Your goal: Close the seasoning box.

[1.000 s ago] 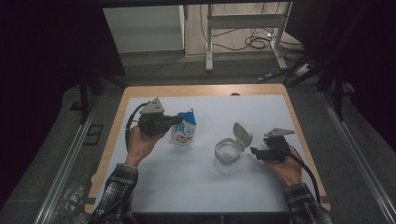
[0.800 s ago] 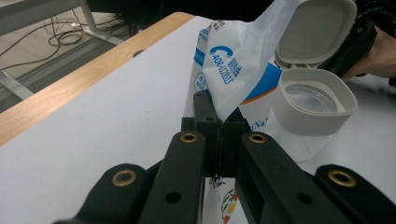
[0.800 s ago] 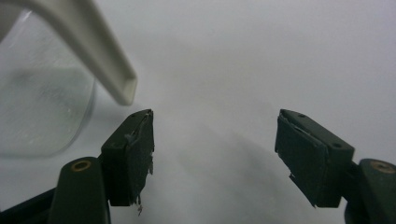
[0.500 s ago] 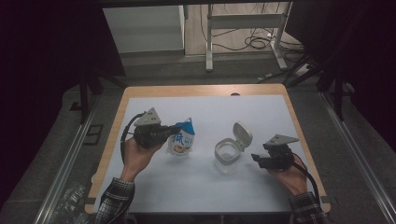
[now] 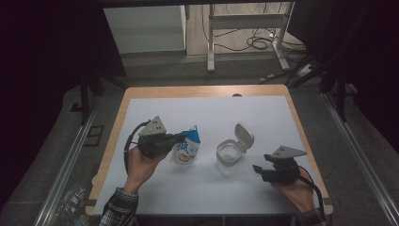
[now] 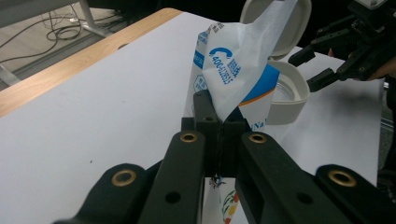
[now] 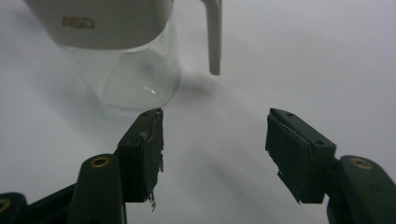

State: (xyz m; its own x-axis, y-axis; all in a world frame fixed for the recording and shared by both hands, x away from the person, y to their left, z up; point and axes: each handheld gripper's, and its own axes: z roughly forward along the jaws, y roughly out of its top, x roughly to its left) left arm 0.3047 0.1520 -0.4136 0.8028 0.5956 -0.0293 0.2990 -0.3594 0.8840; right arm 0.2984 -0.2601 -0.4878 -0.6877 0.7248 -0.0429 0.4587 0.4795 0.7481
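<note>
Counter [image 5: 141, 101]: wood top, white sheet [image 5: 263, 117] covering most of it. Dark room, grey floor; metal frame legs and loose cables [image 5: 256, 42] at top of frame. Left gripper [image 5: 181, 137] clamped tight on the top of the white-and-blue pouch [image 5: 187, 149], centre-left. Right gripper [image 5: 257, 168] lower right, jaws apart and just been closing, nothing between them. Clear jar [image 5: 229, 155] with flip lid open sits between pouch and right gripper.
</note>
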